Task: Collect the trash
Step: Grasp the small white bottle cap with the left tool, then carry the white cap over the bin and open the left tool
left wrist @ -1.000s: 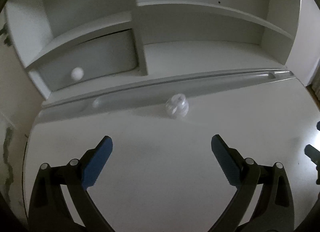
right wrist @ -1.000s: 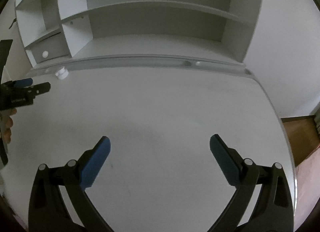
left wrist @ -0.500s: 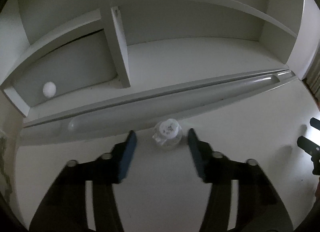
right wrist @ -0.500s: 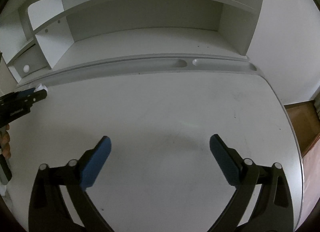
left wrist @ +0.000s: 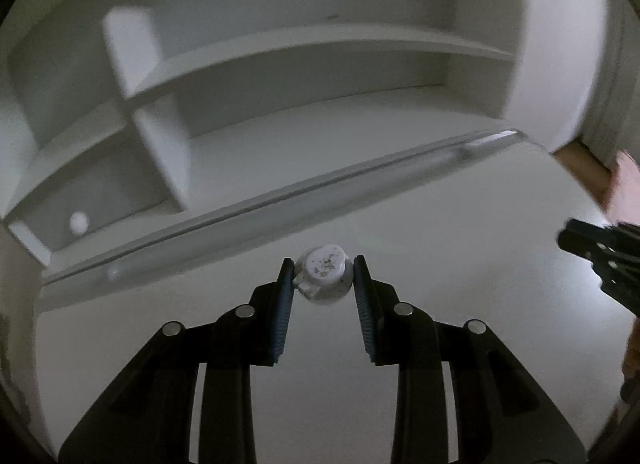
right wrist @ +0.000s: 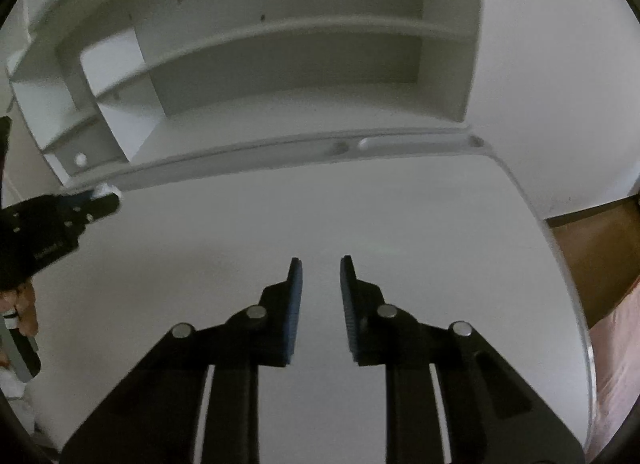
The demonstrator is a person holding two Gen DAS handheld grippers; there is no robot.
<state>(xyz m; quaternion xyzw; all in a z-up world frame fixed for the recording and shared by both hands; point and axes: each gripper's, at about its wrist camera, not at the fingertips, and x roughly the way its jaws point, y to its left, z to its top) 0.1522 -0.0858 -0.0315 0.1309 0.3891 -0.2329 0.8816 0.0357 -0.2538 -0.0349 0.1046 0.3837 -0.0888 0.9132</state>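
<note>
The left gripper (left wrist: 323, 278) has just closed on a small white bottle (left wrist: 322, 279) above the desk (left wrist: 460, 264), near its groove (left wrist: 280, 200). The right gripper (right wrist: 321, 269), just narrowed, holds nothing.

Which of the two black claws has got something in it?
The left gripper. Its blue pads have just closed on the small white speckled bottle. The right gripper has also just closed, with nothing between its pads.
</note>
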